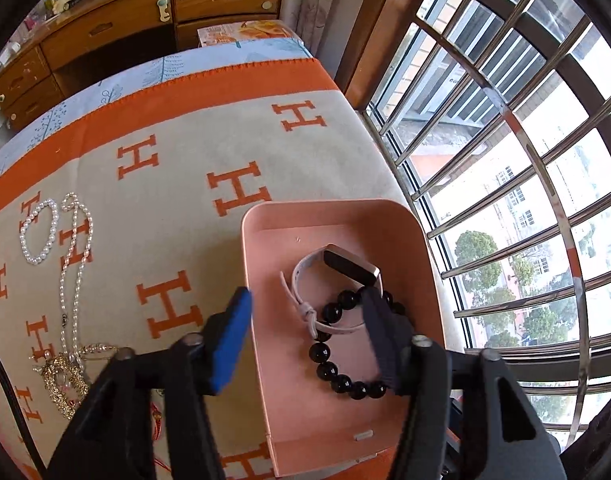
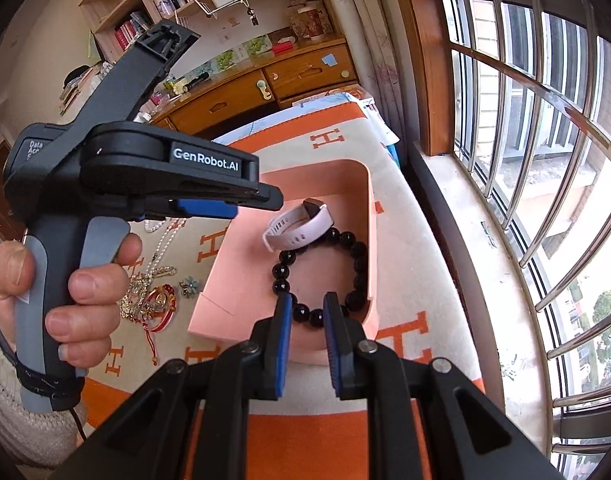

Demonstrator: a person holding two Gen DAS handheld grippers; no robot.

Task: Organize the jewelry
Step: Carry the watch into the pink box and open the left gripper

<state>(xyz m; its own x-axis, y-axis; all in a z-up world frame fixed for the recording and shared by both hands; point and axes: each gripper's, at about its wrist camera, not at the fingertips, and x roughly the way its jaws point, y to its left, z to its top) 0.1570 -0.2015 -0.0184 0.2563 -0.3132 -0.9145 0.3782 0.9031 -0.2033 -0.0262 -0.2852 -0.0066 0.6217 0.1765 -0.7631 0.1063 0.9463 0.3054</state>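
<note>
The left hand-held gripper (image 1: 305, 320) stood wide, empty, over the pink tray (image 1: 265, 220) at lower centre. The right hand-held gripper (image 2: 307, 312) was narrow, nothing gripped. In the tray lay a black bead bracelet (image 1: 329, 368) and white watch (image 1: 305, 272); pearl strands (image 1: 39, 232) lay at left.
</note>
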